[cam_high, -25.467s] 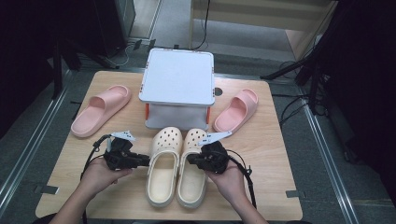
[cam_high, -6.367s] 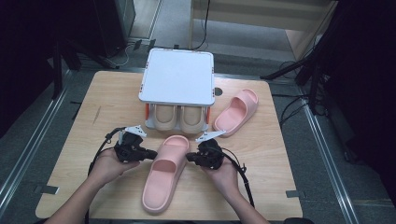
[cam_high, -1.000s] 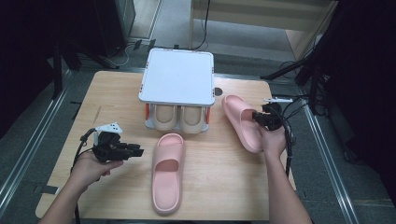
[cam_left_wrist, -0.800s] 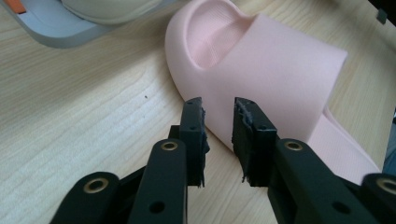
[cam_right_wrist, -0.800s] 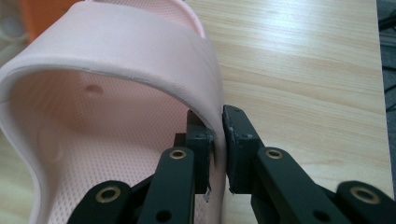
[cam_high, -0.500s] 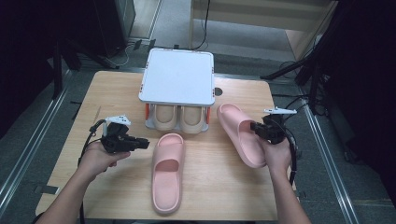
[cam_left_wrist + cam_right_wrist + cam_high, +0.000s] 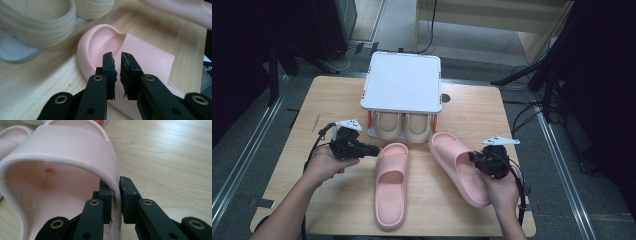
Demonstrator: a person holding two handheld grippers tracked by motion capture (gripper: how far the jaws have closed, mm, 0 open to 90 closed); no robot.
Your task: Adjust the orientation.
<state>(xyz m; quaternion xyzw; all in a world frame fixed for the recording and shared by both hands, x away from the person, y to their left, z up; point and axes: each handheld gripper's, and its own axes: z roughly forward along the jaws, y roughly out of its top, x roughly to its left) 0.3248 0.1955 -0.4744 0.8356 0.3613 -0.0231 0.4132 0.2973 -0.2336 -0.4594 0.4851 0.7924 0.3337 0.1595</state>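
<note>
Since half a second ago the right pink slipper (image 7: 458,167) has slid nearer the person and swung closer to parallel with its mate, while the left gripper (image 7: 373,149) has edged in toward the left pink slipper (image 7: 391,184). The counter (image 7: 337,195) carries both slippers in front of the white shoe rack (image 7: 402,82) (two cream clogs (image 7: 404,127) tucked under it). The right slipper's long axis runs from the rack toward the person, slanted right; the left one lies nearly straight. The right gripper (image 7: 114,187) has its fingers (image 7: 126,192) pinching the strap's outer edge. The left gripper's fingers (image 7: 109,67) stand almost pressed together, holding nothing, over the left slipper's rack-side end
</note>
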